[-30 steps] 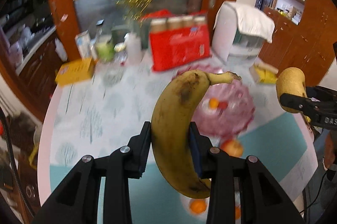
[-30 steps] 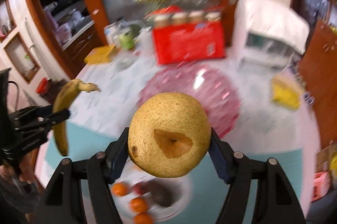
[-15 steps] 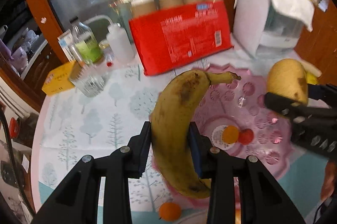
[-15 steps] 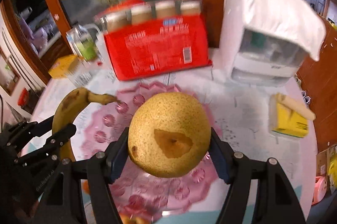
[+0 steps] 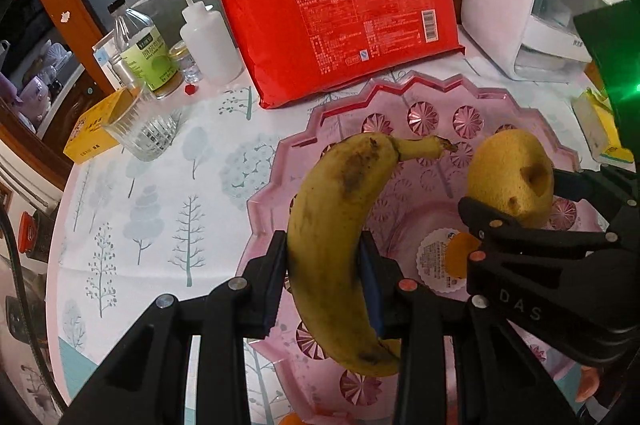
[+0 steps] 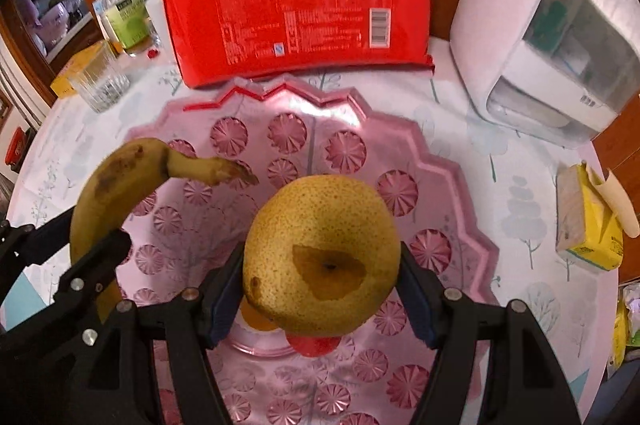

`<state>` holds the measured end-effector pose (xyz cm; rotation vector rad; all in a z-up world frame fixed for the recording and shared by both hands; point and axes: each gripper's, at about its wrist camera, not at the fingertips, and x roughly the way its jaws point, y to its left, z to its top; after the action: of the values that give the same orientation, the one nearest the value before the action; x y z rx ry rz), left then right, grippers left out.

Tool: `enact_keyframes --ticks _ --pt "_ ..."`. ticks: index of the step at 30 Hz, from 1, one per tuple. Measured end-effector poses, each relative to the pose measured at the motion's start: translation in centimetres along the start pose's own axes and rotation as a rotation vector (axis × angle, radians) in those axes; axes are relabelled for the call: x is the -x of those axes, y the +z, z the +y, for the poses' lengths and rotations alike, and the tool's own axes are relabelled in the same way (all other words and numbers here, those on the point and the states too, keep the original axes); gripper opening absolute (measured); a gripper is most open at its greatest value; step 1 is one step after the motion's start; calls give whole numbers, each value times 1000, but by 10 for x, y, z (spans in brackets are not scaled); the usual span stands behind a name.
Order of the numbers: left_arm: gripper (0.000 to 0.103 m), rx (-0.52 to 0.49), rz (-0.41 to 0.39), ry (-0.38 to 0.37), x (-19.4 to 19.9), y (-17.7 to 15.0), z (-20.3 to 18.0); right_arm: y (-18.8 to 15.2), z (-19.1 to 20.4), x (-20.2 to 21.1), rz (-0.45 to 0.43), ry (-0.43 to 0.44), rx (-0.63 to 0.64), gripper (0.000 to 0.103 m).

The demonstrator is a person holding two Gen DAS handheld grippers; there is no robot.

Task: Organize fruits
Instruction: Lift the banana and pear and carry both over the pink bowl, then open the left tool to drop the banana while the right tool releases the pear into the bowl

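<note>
The left gripper (image 5: 324, 277) was clamped on a banana (image 5: 340, 225), its two fingers pressed against the fruit's middle from either side. The banana stood roughly upright in the grip, with the stem end uppermost and curving toward the right, and dark bruising on its upper skin. The right gripper (image 6: 320, 289) was closed around a yellow pear (image 6: 320, 257), both pads bearing on the pear's flanks; a brown patch surrounding the core pit faced the right wrist camera.

Both fruits were held above a pink scalloped plate (image 6: 452, 177) that stood on a table covered with a tree-patterned cloth (image 5: 160, 185). The pear hung just to the right of the banana, the two fruits near each other but apart. In the plate's centre lay a small orange fruit (image 5: 460, 253), partly hidden behind the right gripper, and a red item (image 6: 312, 345) of which only the edge showed below the pear.

Behind the plate stood a red pack of paper cups (image 5: 340, 17), touching or almost touching the plate's far rim. To the left of the pack were a white squeeze bottle (image 5: 208, 45), a green-labelled bottle (image 5: 144, 53), a glass tumbler (image 5: 140, 129) and a yellow box (image 5: 96, 133). A white appliance (image 6: 552, 25) stood at the right rear.
</note>
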<state>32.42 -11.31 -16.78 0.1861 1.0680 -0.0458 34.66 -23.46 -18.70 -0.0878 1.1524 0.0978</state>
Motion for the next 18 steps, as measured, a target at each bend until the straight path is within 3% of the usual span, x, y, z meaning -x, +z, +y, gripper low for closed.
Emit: enact_keyframes --ticks 8,13,18 --pt "34 -11 39 7 -14 -5 -2 -4 -11 -15 64 17 -48 71" --pt "34 -25 39 11 -13 -4 -5 -5 -2 -6 32 -11 10 72" --pt "55 -39 7 51 -1 -1 -5 -3 3 9 -2 -45 30 75"
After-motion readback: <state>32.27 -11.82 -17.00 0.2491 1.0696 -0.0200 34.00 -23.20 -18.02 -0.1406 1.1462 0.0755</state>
